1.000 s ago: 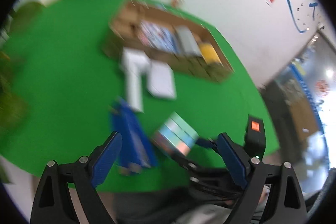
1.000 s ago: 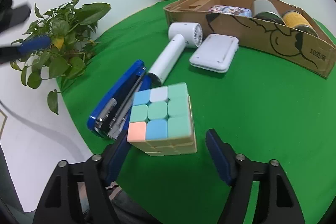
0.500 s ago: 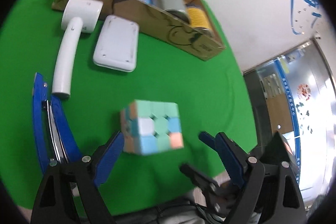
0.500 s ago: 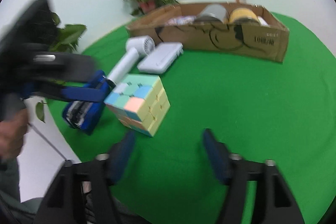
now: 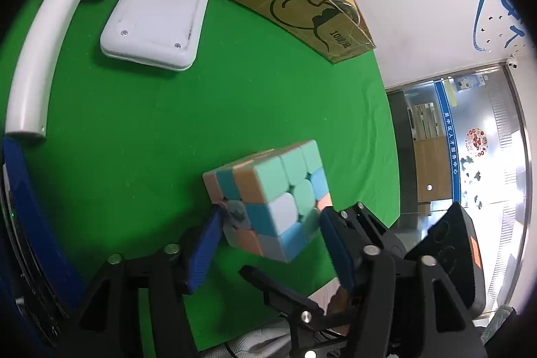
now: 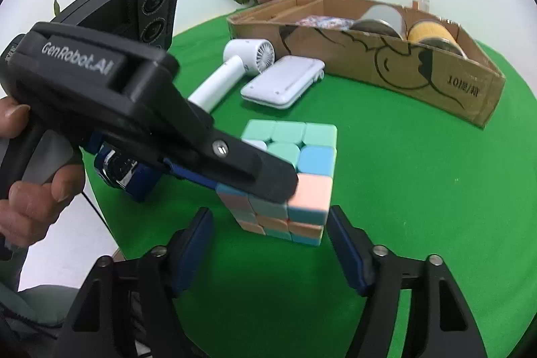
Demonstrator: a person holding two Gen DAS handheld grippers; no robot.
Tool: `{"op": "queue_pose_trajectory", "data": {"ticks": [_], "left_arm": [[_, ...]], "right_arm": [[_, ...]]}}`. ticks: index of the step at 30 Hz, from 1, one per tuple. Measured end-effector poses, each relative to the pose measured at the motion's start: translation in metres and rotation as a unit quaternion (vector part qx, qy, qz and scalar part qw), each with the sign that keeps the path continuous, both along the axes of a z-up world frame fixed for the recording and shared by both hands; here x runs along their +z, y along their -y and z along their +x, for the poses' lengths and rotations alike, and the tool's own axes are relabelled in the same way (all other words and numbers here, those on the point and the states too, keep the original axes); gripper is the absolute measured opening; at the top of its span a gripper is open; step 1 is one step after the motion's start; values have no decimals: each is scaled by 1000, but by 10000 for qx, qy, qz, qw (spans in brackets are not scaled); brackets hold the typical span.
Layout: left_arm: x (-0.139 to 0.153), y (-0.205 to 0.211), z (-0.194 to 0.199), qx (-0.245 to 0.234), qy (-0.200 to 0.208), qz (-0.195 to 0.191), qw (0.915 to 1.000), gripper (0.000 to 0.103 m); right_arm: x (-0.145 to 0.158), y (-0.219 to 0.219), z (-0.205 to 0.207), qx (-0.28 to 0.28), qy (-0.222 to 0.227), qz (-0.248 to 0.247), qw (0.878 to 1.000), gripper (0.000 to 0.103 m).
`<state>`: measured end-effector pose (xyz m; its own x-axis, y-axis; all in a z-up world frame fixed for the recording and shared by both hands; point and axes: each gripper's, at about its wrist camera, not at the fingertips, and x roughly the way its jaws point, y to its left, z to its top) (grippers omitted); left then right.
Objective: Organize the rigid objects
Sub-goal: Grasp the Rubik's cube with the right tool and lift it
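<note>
The left gripper was clamped on the pastel cube, its blue pads pressed against two opposite sides; the cube sat on the green table, near its front edge. The right gripper stood wide open just in front of the cube, gripping nothing — its fingers apart from it. Beyond lay a white handheld fan and a white case, side by side; behind them stood the cardboard box.

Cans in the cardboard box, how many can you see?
2. A grey can lies on its side near the box's right end, and a yellow can lies beside it, nearer that end. More could be hidden behind the wall.
</note>
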<state>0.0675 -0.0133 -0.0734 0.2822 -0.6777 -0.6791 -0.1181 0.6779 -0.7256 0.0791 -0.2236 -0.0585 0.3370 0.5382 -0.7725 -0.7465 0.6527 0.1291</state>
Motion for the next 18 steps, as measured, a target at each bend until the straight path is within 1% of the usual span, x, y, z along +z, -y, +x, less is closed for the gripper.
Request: {"op": "queue_pose_trajectory", "data": {"ticks": [2,4,6,7,8,10,11,14,17,18], "left_arm": [[-4,1,3,26,-76,-50,10000,70],[-4,-2,1,65,-109,-97,9999,71],[-3,-1,2,42,-119,-98,9999,70],[-3,-1,3,32,-113,-98,9999,70],[-3,-1,4,15,-99,-96,9999,69],[-3,0,7,-14,-50,-91,9999,67],[-1,0,8,-30,-14,-47,10000,67],[6,1,11,-57,124,141,9998,64],[13,0,12,-99,271,241,9993,55],[15,-1,11,-111,314,277,9991,54]], "right_arm": [[0,-2,-2,80,-29,-21,10000,64],[0,-3,-2,195,-100,2,9998,65],[0,-2,0,268,-106,17,9996,62],[0,0,4,208,-91,-1,9997,62],[-1,1,7,116,-75,-54,9999,62],[-5,0,15,105,-154,-149,9997,58],[-6,-3,15,160,-135,-202,9996,51],[-8,-16,12,187,154,-477,9986,50],[-7,-16,15,54,116,-450,9989,50],[-6,-17,16,0,155,-480,9987,49]]}}
